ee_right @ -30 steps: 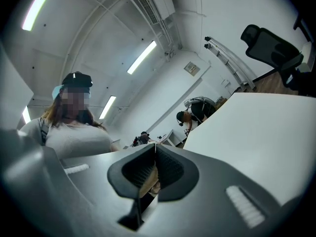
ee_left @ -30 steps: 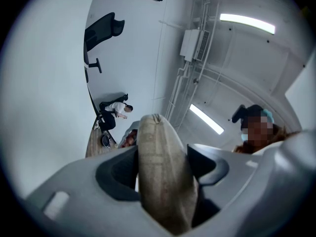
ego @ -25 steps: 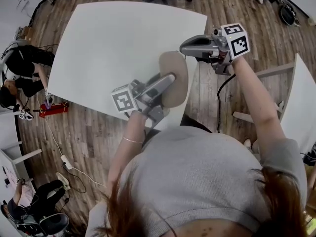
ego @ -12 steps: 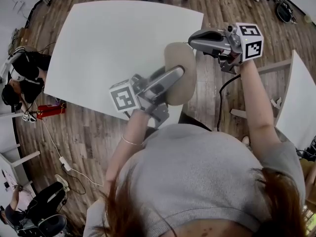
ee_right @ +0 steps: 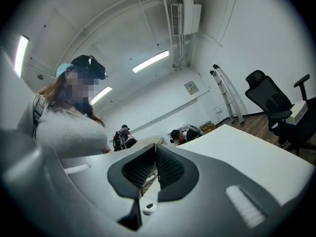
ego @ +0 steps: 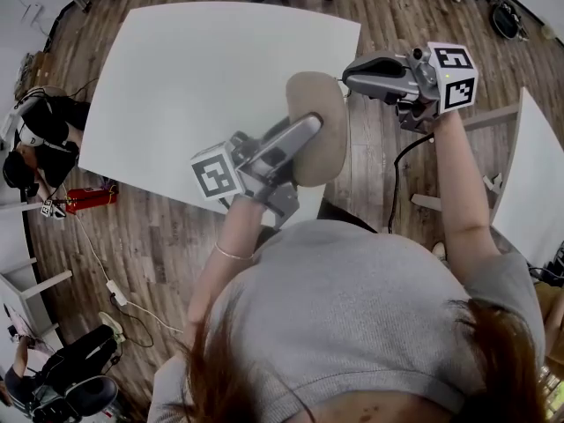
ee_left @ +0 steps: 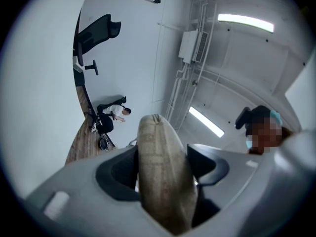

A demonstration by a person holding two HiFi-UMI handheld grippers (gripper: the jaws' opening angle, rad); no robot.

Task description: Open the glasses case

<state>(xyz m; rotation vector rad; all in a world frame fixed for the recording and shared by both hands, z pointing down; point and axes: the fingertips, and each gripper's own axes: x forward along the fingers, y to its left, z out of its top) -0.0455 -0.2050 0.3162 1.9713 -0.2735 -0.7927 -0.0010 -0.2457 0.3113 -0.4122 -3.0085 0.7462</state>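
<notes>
**A:** Case status?

**B:** The tan, fabric-covered oval glasses case is at frame centre in the head view. It's held off the white table, over the table's near edge. In the left gripper view the seam looks closed.

**A:** Who has it?

**B:** The left gripper is clamped across its middle, jaws spread wide around the body. The right gripper has its jaws pressed together, tips at the case's upper-right rim. I can't tell whether a thin lip is pinched there or the tips only sit beside it.

**A:** Delta over the last second?

**B:** Case and both grippers have come up toward the camera. The right one has drifted toward the frame's upper right. Jaw settings are unchanged on both.

**A:** Meaning?

**B:** My read is that pickup is done and the case is being presented for opening, but it isn't open yet. The next move likely needs the right tips on the lid edge while the left braces the base. The risk is the case twisting in the left jaws once the lid is pried.
</notes>
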